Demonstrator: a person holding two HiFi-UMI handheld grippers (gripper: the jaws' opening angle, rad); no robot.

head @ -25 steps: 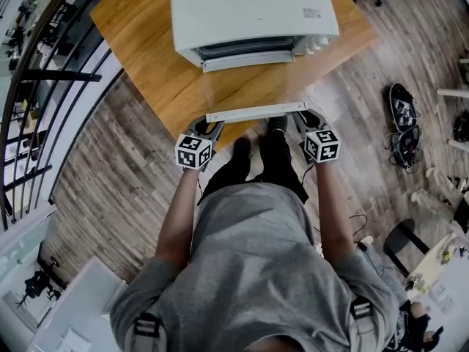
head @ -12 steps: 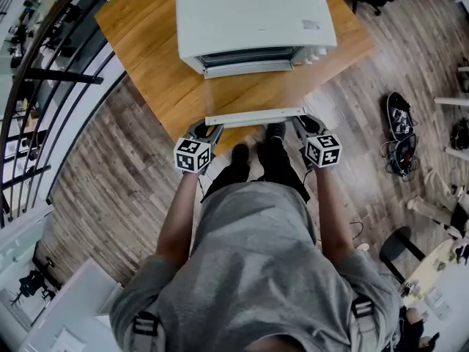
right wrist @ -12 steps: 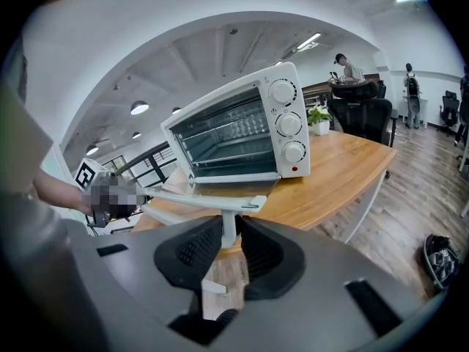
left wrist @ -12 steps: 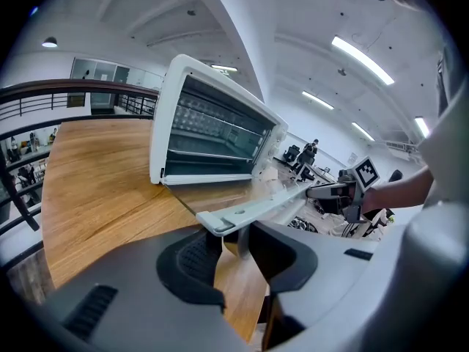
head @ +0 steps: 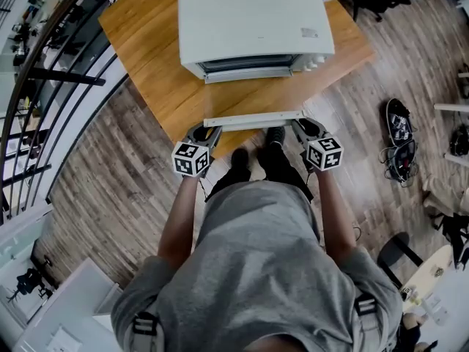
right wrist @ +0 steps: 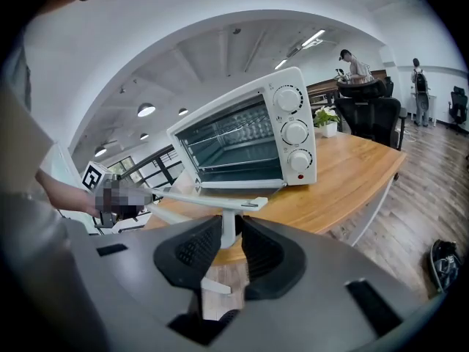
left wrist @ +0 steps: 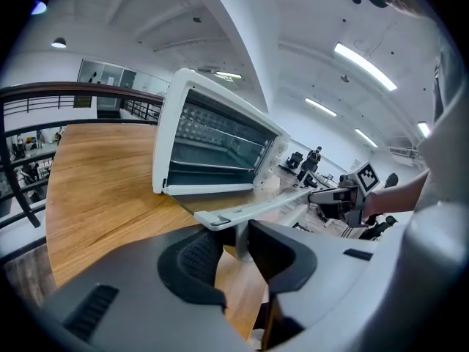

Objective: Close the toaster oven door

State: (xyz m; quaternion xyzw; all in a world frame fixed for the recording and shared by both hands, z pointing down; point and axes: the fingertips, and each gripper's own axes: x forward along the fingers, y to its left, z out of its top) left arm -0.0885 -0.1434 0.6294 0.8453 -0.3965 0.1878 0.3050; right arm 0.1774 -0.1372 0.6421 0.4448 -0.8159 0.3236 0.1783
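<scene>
Head view: we see the white toaster oven (head: 253,24) on the wooden desk (head: 161,86), its door (head: 253,119) swung down and open, the front bar reaching toward the person (head: 256,270). The left gripper (head: 207,132) and the right gripper (head: 302,127) meet that bar at its two ends. In the left gripper view, the fingers (left wrist: 198,259) have just been closing and appear to press on the white handle post (left wrist: 241,240) standing between them. In the right gripper view, the fingers (right wrist: 192,248) clamp the bar's other post. The oven's open cavity faces both cameras.
</scene>
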